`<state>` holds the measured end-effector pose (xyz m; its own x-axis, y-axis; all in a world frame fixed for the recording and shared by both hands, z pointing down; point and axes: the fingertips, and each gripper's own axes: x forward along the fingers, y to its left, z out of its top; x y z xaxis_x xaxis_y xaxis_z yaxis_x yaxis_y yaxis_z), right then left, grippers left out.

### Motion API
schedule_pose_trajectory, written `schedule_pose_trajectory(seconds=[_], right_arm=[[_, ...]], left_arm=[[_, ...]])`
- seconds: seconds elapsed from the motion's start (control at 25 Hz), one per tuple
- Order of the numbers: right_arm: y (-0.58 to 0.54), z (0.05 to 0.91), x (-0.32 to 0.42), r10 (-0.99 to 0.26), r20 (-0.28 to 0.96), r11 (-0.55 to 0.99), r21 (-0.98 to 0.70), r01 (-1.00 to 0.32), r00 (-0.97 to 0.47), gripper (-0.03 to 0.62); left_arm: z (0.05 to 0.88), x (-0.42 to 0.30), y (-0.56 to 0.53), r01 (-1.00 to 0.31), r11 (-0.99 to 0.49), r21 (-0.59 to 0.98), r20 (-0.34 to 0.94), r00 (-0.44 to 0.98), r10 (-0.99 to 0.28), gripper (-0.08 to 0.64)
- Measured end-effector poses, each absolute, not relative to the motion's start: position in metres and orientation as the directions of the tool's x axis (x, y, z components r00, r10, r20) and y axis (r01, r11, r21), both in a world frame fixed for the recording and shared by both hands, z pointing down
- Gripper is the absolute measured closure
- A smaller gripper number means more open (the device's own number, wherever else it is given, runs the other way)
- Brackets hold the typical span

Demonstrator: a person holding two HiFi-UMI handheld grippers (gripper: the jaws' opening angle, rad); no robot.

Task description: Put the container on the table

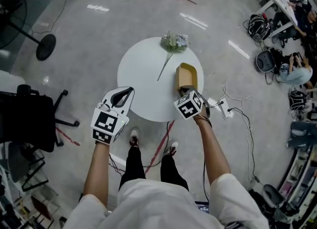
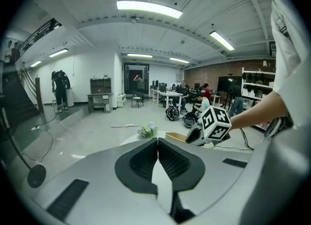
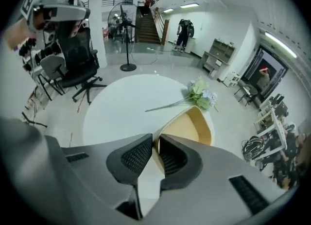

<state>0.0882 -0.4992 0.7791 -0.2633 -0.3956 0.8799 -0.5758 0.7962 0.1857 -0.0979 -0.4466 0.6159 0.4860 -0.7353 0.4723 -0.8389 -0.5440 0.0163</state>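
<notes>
1. My right claw (image 3: 154, 141) has its jaws a little apart, with the near wall of the container (image 3: 192, 127) standing between them. The pads do not seem to press on it.
2. My left claw (image 2: 158, 141) has its jaws together at the tips, with nothing between them. It hangs over the table's 7 o'clock edge, well apart from the container.
3. The container, a tan open-topped bin, rests at about 3 o'clock on the round white table (image 3: 121, 107). Its base looks flat on the top.
4. I judge the task nearly done. The container is set down, and what is left is to draw my right claw clear of the wall without tipping it.
5. The part of the container's inside I can see shows only bare tan walls and floor, so I take it to be empty.
6. A bunch of flowers (image 3: 201, 93) lies at about 12 o'clock on the table, just beyond the container's far end, with its stem pointing toward the middle.
</notes>
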Motion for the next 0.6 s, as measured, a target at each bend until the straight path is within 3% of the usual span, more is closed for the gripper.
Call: schedule_pose_trajectory(seconds=[0.28, 0.48, 0.6], right_arm=[[-0.516, 0.829, 0.075, -0.372, 0.916, 0.867, 0.285, -0.408, -0.152, 0.526], [-0.517, 0.816, 0.069, -0.344, 0.909, 0.807, 0.157, -0.569, -0.236, 0.465], [-0.521, 0.780, 0.074, -0.385, 0.875, 0.743, 0.106, -0.661, -0.292, 0.498]], left_arm=[[0.647, -0.113, -0.459, -0.850, -0.526, 0.036, 0.527, 0.463, -0.712, 0.540], [0.640, -0.109, -0.464, -0.840, -0.542, 0.022, 0.523, 0.471, -0.710, 0.540], [0.619, -0.099, -0.467, -0.832, -0.555, 0.005, 0.497, 0.484, -0.720, 0.540]])
